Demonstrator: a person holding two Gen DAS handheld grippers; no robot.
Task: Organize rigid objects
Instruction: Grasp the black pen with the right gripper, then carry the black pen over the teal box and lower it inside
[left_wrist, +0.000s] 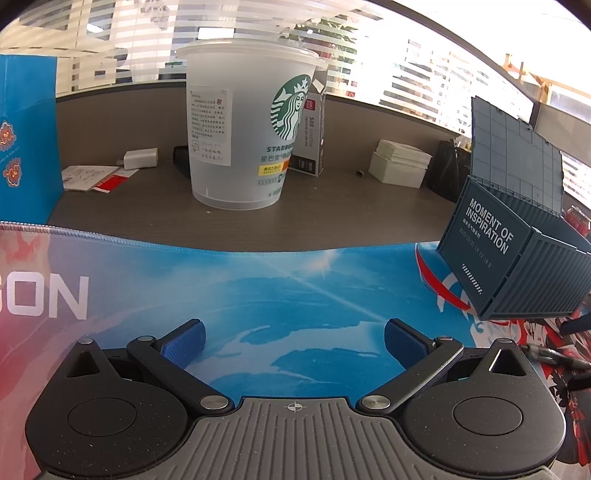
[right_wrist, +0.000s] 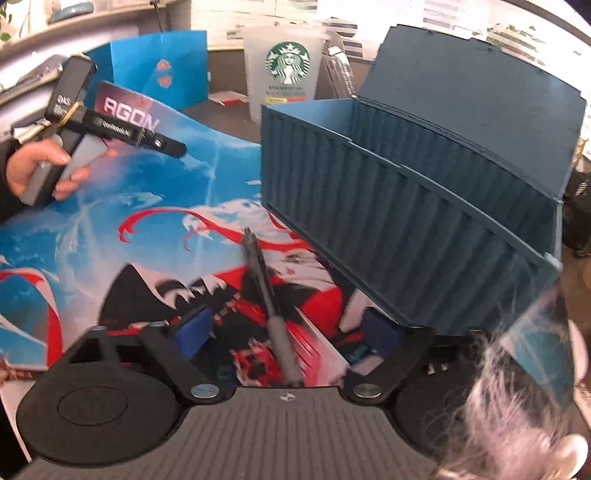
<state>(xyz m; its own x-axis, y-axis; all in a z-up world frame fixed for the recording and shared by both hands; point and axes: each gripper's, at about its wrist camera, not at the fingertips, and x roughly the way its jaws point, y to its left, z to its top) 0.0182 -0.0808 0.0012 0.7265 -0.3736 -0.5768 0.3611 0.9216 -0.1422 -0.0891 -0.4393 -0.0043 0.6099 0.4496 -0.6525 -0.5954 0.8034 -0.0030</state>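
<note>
A dark grey pen (right_wrist: 258, 266) lies on the printed desk mat (right_wrist: 110, 229), its near end between the blue pads of my right gripper (right_wrist: 286, 332). The pads stand apart on either side and do not press on it. Just right of the pen stands a blue container-shaped box (right_wrist: 406, 229) with its lid (right_wrist: 472, 92) raised. In the left wrist view the same box (left_wrist: 517, 266) sits at the right edge. My left gripper (left_wrist: 293, 343) hovers open over the mat (left_wrist: 258, 288), holding nothing. A hand holds that left gripper (right_wrist: 173, 147) at the far left of the right wrist view.
A translucent Starbucks cup (left_wrist: 243, 129) stands on the grey desk behind the mat, with a grey carton (left_wrist: 312, 136) behind it. A blue paper bag (left_wrist: 26, 140) is at the left, a white charger (left_wrist: 140, 158) and a white box (left_wrist: 399, 166) farther back. Something whitish and fuzzy (right_wrist: 517, 406) blurs the lower right.
</note>
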